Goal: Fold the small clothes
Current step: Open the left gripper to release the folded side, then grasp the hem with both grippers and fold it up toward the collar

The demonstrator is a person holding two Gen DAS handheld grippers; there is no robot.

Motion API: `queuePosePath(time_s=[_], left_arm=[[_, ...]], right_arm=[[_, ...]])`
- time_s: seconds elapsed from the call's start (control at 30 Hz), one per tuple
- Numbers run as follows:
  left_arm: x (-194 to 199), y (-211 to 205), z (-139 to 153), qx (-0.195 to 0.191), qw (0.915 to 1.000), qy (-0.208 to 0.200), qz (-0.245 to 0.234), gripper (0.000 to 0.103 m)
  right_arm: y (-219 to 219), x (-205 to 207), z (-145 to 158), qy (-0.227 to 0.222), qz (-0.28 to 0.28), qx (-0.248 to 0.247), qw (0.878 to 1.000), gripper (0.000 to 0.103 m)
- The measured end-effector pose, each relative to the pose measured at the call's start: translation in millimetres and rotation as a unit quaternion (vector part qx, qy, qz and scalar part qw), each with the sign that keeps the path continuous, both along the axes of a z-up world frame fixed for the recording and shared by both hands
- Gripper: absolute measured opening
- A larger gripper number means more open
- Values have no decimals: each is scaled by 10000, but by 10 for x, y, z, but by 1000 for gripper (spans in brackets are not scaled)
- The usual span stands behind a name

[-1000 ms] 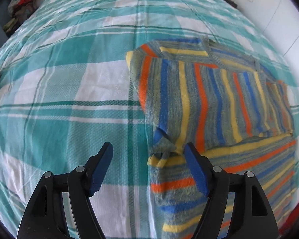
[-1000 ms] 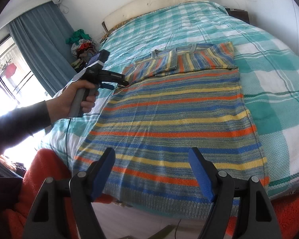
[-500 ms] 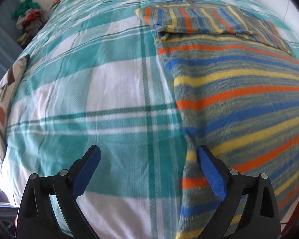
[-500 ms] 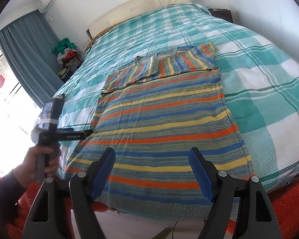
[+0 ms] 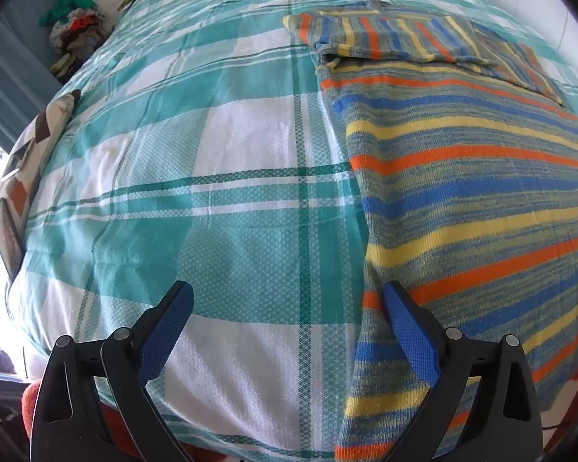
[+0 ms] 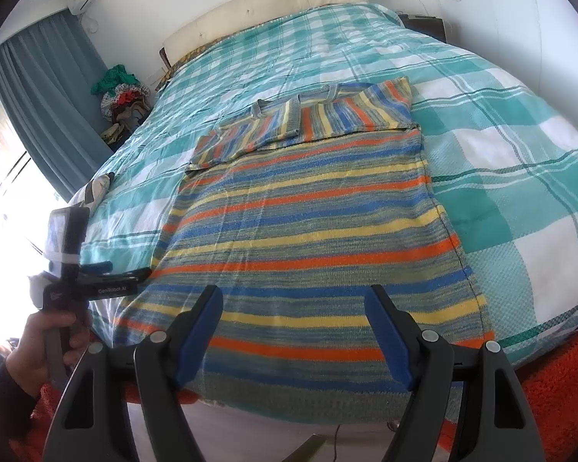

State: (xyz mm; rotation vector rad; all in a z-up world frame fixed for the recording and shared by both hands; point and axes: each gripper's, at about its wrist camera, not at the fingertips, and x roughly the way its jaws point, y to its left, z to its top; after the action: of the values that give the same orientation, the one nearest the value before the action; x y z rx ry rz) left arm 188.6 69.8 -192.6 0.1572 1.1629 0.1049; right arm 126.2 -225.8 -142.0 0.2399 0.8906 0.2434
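Observation:
A striped knit sweater (image 6: 308,231) in orange, blue, yellow and grey lies flat on the bed, both sleeves folded across its chest at the far end (image 6: 312,119). Its hem hangs over the near bed edge. In the left wrist view the sweater (image 5: 474,192) fills the right half. My left gripper (image 5: 287,315) is open and empty above the bedspread, just left of the sweater's left edge near the hem; it also shows in the right wrist view (image 6: 108,269). My right gripper (image 6: 294,312) is open and empty above the hem.
The teal and white checked bedspread (image 6: 501,146) covers the bed. A patterned cushion (image 5: 23,161) lies at the left edge. A pile of clothes (image 6: 123,96) sits by the blue curtain (image 6: 38,88). An orange rug (image 6: 551,385) lies below the bed's foot.
My left gripper has pulled back from the folded sleeve toward the foot of the bed, along the sweater's left edge. My right gripper has stayed open above the hem.

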Motion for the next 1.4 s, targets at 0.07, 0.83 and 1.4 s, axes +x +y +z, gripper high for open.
queuePosePath(time_s=[0.07,0.83,1.4], left_arm=[[-1,6,-12,-21,10000,12,21,98],[-801,-179,-151,-1460,9747,1501,-787,3],[2103,169,704,-2704,9625,-172,121,3]], right_arm=[[-1,-6,-2,5,9,-19,10000,76],[-979,14,-531,2635,465,119,9635,4],[-1175,2334,437,322,-381,781,9957,4]])
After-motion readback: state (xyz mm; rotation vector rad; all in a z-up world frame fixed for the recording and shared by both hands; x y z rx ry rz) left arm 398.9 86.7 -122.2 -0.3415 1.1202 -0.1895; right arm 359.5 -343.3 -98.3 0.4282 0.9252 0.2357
